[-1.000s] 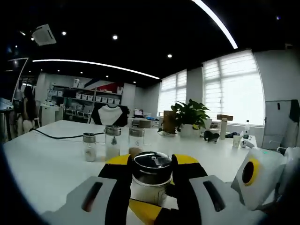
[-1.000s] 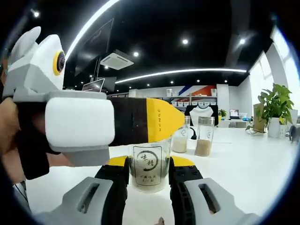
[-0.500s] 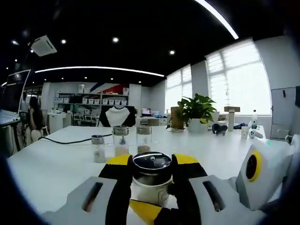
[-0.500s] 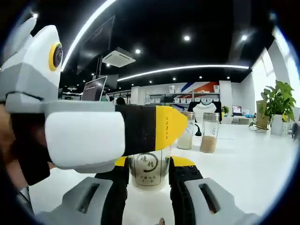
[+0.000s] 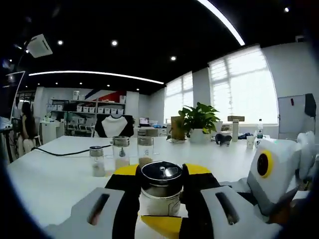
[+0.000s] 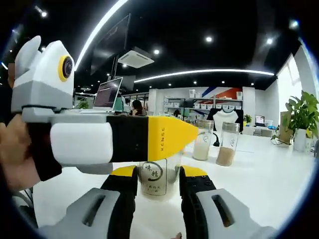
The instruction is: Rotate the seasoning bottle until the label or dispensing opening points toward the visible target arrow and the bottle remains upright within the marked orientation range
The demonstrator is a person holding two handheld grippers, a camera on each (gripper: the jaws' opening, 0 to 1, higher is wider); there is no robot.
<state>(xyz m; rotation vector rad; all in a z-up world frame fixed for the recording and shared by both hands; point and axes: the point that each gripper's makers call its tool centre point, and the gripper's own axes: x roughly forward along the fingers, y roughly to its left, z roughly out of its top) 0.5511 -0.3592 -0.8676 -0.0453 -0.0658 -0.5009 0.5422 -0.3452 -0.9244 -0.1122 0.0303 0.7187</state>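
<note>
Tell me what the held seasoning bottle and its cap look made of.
Seasoning bottle: clear and glossy, glass or hard plastic; white granules show through beside a printed label. Cap: probably polished metal, dark and shiny, mirroring ceiling lights. Both tongs, left and right, are shut on it.

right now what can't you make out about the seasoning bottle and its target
- Target arrow and marked range: none can be made out on the white table in either view.
- Seasoning bottle base: left gripper view, hidden by the jaws.
- Bottle lid: right gripper view, covered by the left gripper.
- Label print: too small to read.
</note>
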